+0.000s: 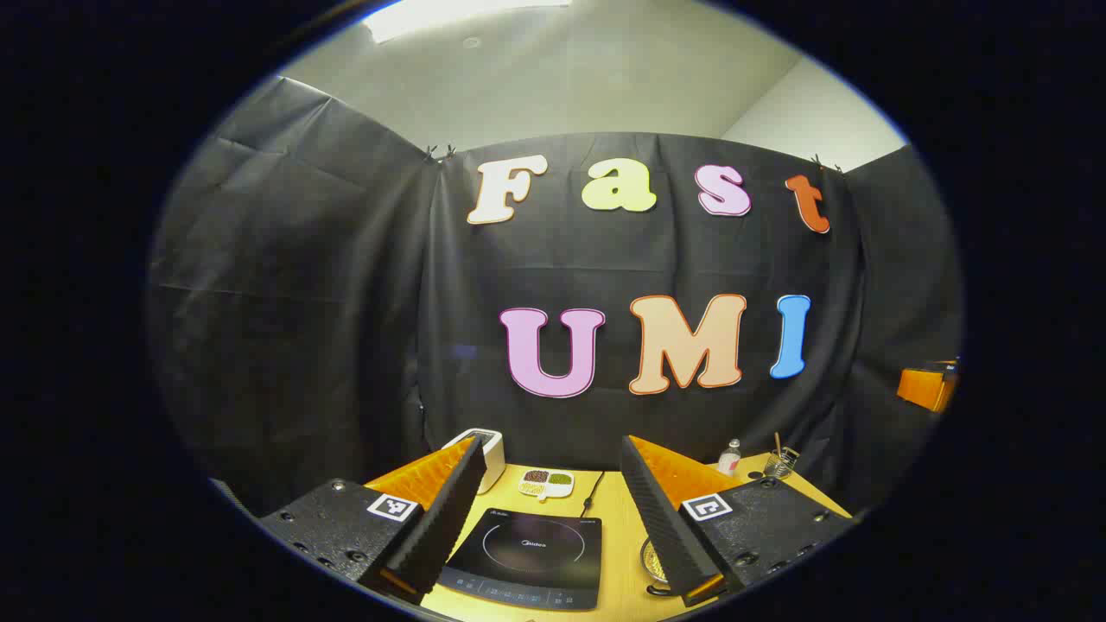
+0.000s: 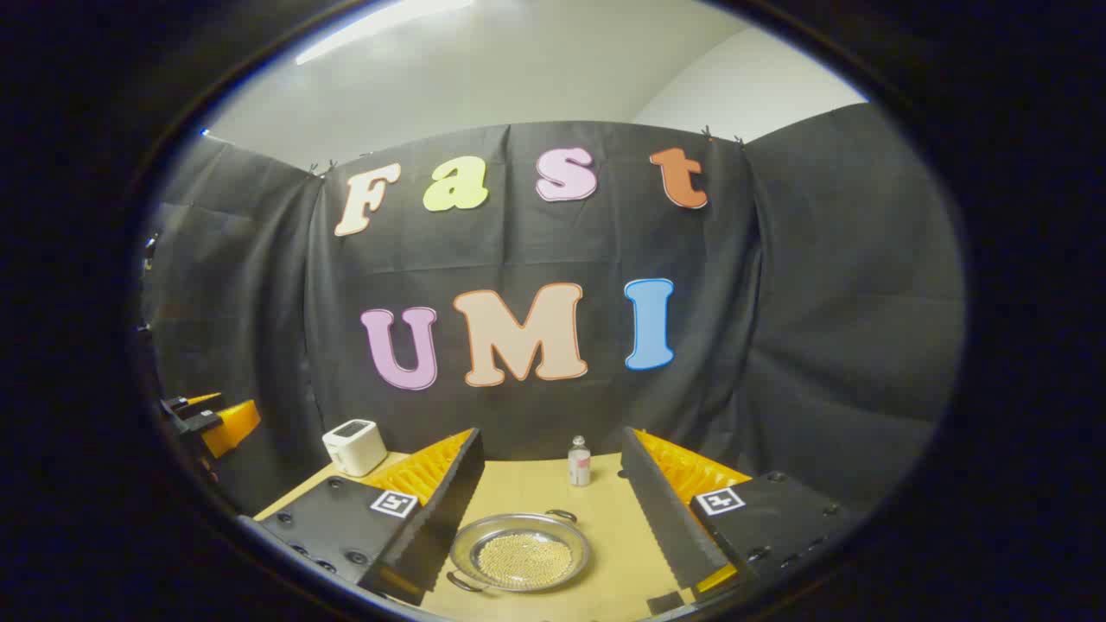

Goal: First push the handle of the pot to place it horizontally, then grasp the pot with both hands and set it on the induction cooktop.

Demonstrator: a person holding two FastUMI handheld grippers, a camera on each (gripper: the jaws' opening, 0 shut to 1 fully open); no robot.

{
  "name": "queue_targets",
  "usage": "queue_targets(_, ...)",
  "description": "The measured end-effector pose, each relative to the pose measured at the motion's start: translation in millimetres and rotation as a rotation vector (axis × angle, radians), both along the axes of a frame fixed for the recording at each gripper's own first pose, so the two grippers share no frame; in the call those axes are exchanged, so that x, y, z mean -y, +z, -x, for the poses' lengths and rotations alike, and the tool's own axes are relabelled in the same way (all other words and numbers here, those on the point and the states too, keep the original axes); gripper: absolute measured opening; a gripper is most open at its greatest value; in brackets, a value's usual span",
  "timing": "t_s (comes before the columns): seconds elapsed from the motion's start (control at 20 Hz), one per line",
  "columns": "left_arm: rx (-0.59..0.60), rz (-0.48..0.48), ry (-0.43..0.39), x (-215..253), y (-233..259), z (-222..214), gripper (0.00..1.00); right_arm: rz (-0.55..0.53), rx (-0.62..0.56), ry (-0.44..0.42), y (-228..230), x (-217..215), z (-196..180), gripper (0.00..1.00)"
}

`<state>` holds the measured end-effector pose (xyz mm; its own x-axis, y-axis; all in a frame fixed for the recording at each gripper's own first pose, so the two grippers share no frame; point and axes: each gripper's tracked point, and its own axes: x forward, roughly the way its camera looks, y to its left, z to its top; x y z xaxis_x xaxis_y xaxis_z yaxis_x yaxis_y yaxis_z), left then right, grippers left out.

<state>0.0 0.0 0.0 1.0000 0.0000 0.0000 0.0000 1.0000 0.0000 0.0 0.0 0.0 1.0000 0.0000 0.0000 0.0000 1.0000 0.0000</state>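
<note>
A shallow metal pot (image 2: 521,553) with small beads inside sits on the wooden table (image 2: 527,484), straight ahead of my right gripper (image 2: 550,432), which is open and above it. One loop handle (image 2: 562,516) points far right, the other (image 2: 460,583) near left. In the left gripper view the black induction cooktop (image 1: 527,557) lies flat below my open left gripper (image 1: 551,442). The pot's rim (image 1: 650,561) peeks out to the cooktop's right, mostly hidden by a finger. Neither gripper touches anything.
A white boxy appliance (image 1: 484,453) stands at the table's back left, and a small dish of beans (image 1: 546,484) lies behind the cooktop beside its cable (image 1: 592,494). A small bottle (image 2: 579,462) and a glass with sticks (image 1: 780,462) stand at the back right.
</note>
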Motion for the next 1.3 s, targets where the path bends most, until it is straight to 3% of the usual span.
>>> queue_targets(0.1,0.004,0.005,-0.015,7,1,-4,0.93,0.004,0.013,-0.001,6,0,0,0.96)
queue_targets(0.2,-0.011,0.001,-0.027,11,-3,-8,0.92,0.009,0.019,-0.008,8,3,2,1.0)
queue_targets(0.65,-0.078,0.0,-0.091,29,-21,-18,0.92,0.029,0.036,-0.071,18,26,16,0.96)
queue_targets(0.7,-0.078,0.003,-0.095,31,-20,-19,0.96,0.032,0.037,-0.074,19,28,18,1.0)
queue_targets(0.9,-0.076,-0.002,-0.114,41,-19,-17,0.92,0.046,0.044,-0.087,21,36,24,0.96)
queue_targets(1.0,-0.076,-0.008,-0.114,43,-20,-16,0.96,0.05,0.044,-0.087,19,40,26,0.96)
queue_targets(1.15,-0.094,0.0,-0.113,50,-29,-13,0.92,0.048,0.022,-0.084,7,51,23,0.96)
queue_targets(1.2,-0.105,0.009,-0.11,52,-35,-10,0.99,0.04,0.012,-0.076,2,52,21,0.96)
queue_targets(1.25,-0.116,0.016,-0.101,51,-38,-8,0.92,0.03,0.002,-0.066,-2,55,19,0.96)
queue_targets(1.3,-0.118,0.021,-0.087,49,-39,-6,0.92,0.019,-0.008,-0.054,-6,56,16,0.96)
